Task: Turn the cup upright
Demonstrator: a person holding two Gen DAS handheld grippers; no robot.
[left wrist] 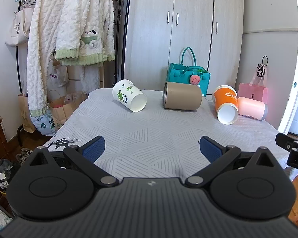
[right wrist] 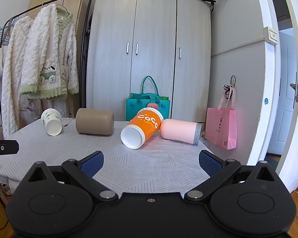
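Several cups lie on their sides on a table with a grey patterned cloth [left wrist: 149, 138]. A white paper cup with green print [left wrist: 129, 98] [right wrist: 51, 122] is at the far left. A tan cup [left wrist: 181, 98] [right wrist: 95, 121] lies beside it. An orange paper cup [left wrist: 226, 104] [right wrist: 142, 128] leans against a pink cup [left wrist: 252, 108] [right wrist: 179, 131] at the right. My left gripper [left wrist: 152, 148] is open and empty over the near cloth. My right gripper [right wrist: 151, 163] is open and empty, just short of the orange cup.
A teal bag [left wrist: 188, 77] [right wrist: 148, 107] stands behind the cups before a wardrobe [right wrist: 149, 55]. A pink bag [right wrist: 221, 128] hangs at the right by a door [right wrist: 288, 79]. A rack of robes [left wrist: 69, 29] and paper bags [left wrist: 57, 113] stand left.
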